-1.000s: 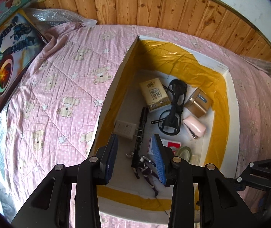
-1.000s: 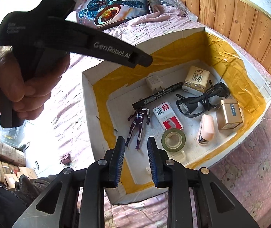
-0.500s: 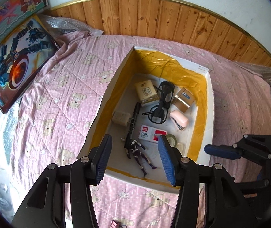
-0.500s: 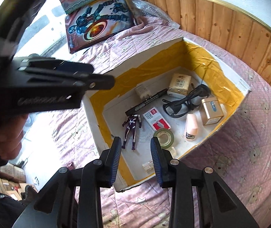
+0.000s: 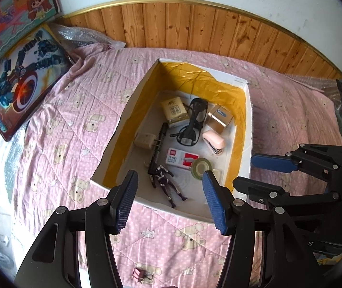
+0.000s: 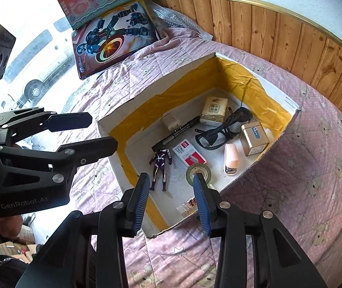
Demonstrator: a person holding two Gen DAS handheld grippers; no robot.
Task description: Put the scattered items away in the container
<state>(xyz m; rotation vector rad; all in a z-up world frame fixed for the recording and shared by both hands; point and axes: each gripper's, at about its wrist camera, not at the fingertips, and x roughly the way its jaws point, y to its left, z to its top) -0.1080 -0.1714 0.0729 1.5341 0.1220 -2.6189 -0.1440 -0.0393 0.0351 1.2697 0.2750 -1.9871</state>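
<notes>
Bed quilt: pink, bear print, soft and uneven. It carries everything here, so the box sits slightly tilted on it.

Box: white card, yellow tape lining the inner walls, top open. It lies mid-quilt, within reach of both hands, which suits dropping items in from above.

Two toy cartons lean at the headboard corner, well apart from the box; probably too large to go in.

Left gripper: held above the near rim of the box, fingers wide apart, nothing between them. Right gripper: also over the near rim, fingers parted, nothing held. Both empty and raised, which I read as a release position, not a reach.

Box contents, all flat on the floor:
- glasses, black, arms folded, beside the tissue pack
- gold case near the far right wall
- marker, long, with the plug touching its side
- red-white card box
- stapler, pink
- figure, dark, nearest the rim
- tape roll, with a small pale item just beside it, unclear what

One small red item, perhaps a clip, lies on the quilt outside the box, near the bottom of the left view. Judgement: task nearly complete; that clip looks like the only stray left.
</notes>
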